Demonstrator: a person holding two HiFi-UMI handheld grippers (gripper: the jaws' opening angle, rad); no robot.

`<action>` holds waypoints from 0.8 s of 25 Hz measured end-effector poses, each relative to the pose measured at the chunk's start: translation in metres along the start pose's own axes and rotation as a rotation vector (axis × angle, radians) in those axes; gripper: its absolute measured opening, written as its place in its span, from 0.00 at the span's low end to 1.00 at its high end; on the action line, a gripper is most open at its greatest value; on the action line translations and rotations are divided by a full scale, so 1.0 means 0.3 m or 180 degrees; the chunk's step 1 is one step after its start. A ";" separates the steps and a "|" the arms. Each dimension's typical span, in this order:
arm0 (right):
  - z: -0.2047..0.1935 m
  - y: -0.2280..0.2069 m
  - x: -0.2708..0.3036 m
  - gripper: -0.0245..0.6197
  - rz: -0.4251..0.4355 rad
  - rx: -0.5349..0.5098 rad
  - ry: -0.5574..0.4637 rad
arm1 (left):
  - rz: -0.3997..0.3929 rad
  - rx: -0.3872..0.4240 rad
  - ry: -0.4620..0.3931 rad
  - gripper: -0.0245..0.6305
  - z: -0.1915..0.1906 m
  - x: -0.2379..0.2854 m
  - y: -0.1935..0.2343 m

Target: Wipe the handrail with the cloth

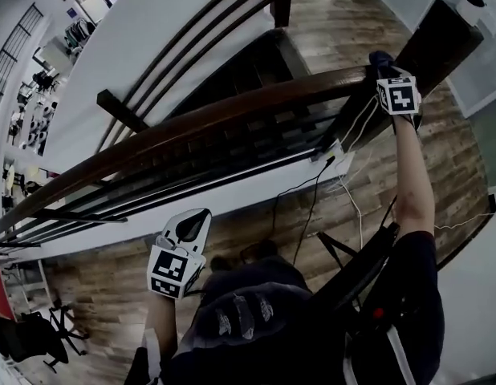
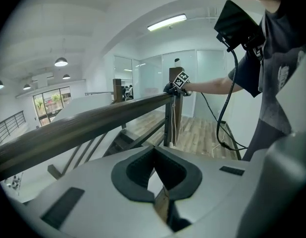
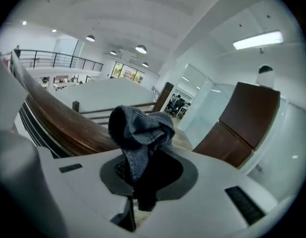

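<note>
The dark wooden handrail (image 1: pixel 192 127) slopes from lower left up to the right in the head view. My right gripper (image 1: pixel 384 64) is at its upper end and is shut on a crumpled grey cloth (image 3: pixel 139 130). The cloth (image 1: pixel 381 58) sits at the rail's top beside the post. In the right gripper view the handrail (image 3: pixel 56 115) runs away just left of the cloth. My left gripper (image 1: pixel 192 226) hangs below the rail, apart from it, shut with nothing between its pads (image 2: pixel 138 170). From there the handrail (image 2: pixel 88 123) runs towards the right gripper (image 2: pixel 178 83).
A thick brown newel post (image 1: pixel 437 42) stands at the rail's upper end. Stairs (image 1: pixel 232 79) drop away beyond the rail, with a second rail (image 1: pixel 192 42) on their far side. Cables (image 1: pixel 312 195) hang down to the wood floor. A black chair (image 1: pixel 27 335) stands at lower left.
</note>
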State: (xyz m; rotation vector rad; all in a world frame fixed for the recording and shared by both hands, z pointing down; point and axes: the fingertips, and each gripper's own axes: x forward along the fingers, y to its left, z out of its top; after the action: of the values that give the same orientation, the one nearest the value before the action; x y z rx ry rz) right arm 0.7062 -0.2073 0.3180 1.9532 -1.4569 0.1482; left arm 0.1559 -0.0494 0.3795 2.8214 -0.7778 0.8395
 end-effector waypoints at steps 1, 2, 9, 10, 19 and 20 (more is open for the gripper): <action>0.039 0.022 -0.020 0.11 -0.0039 -0.0095 -0.0033 | 0.0054 -0.0023 0.0022 0.05 -0.018 -0.042 0.017; 0.076 0.068 -0.032 0.11 -0.0021 -0.0130 -0.0087 | 0.0106 -0.0049 0.0034 0.05 -0.049 -0.077 0.037; 0.184 0.447 -0.081 0.10 0.1022 -0.0037 -0.0329 | 0.0227 -0.0160 0.0020 0.05 -0.109 -0.076 0.059; 0.204 0.495 -0.100 0.10 0.1113 -0.0052 -0.0340 | 0.0241 -0.0168 -0.0012 0.05 -0.101 -0.082 0.069; 0.350 0.911 -0.211 0.10 0.1749 -0.0321 -0.0422 | 0.0423 -0.0349 -0.0079 0.05 -0.205 -0.184 0.120; 0.366 0.941 -0.215 0.10 0.1795 -0.0369 -0.0429 | 0.0451 -0.0378 -0.0086 0.05 -0.208 -0.194 0.128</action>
State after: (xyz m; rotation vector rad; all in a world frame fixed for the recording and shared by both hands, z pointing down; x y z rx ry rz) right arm 0.4008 -0.2574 0.3320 1.4398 -2.0288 0.1786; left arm 0.0646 -0.0423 0.3989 2.7045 -1.0063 0.7478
